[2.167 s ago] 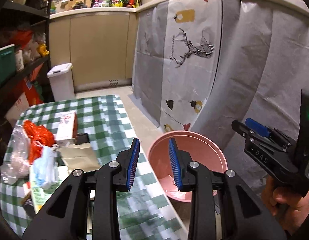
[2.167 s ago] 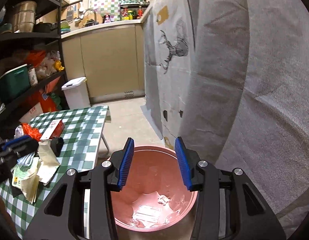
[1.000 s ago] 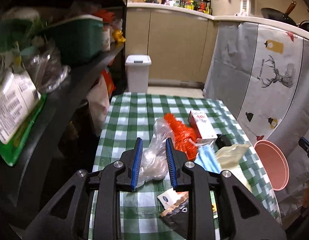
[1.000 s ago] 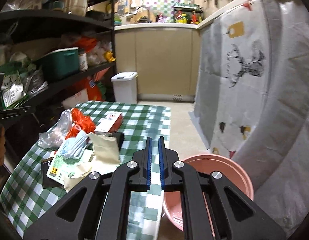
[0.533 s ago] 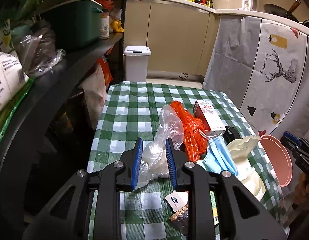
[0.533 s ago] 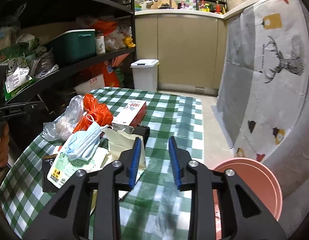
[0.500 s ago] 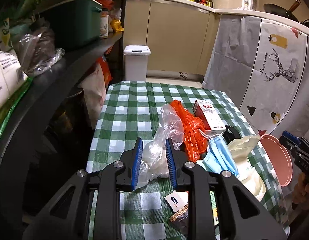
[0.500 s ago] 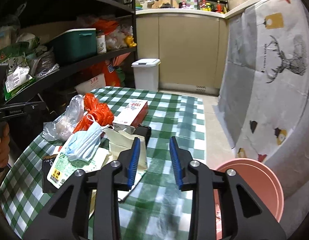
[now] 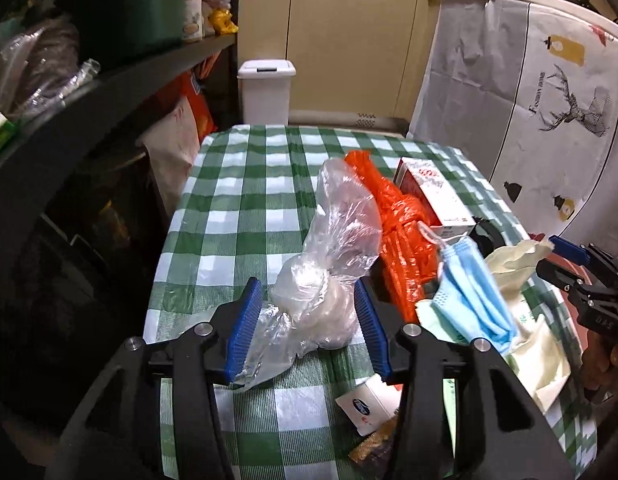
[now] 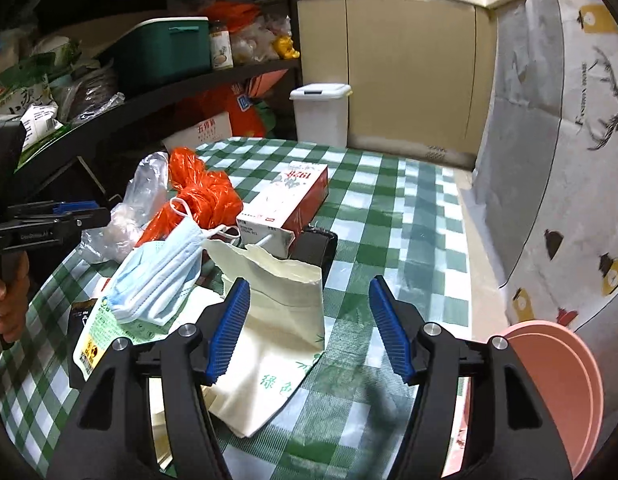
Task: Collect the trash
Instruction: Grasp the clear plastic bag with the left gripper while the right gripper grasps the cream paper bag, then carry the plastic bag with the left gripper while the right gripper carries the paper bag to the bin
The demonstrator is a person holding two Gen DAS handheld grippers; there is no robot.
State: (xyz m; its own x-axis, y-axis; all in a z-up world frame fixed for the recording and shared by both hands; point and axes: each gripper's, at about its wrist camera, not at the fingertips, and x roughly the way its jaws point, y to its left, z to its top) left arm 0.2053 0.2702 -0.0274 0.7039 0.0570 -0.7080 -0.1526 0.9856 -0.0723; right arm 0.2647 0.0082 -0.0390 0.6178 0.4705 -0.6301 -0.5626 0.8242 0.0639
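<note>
Trash lies on a green checked table [image 9: 245,216]. A clear plastic bag [image 9: 333,272] lies between the pads of my open left gripper [image 9: 309,328], apart from both. An orange net bag [image 9: 393,216], a red and white carton [image 9: 433,192] and a blue face mask [image 9: 469,292] lie to its right. My open right gripper [image 10: 309,328] hovers over a cream paper bag [image 10: 281,312], with the mask [image 10: 161,276] and carton [image 10: 289,200] beyond. A pink basin [image 10: 557,392] stands off the table's right edge.
Dark shelves [image 10: 189,80] packed with goods run along the table's left side. A white pedal bin [image 10: 321,112] stands on the floor beyond the table. A grey deer-print cloth [image 10: 569,160] hangs at the right. Small wrappers [image 9: 369,404] lie at the near edge.
Both grippers have opened wider. The left has moved forward around the clear bag. The right has moved in over the cream paper bag.
</note>
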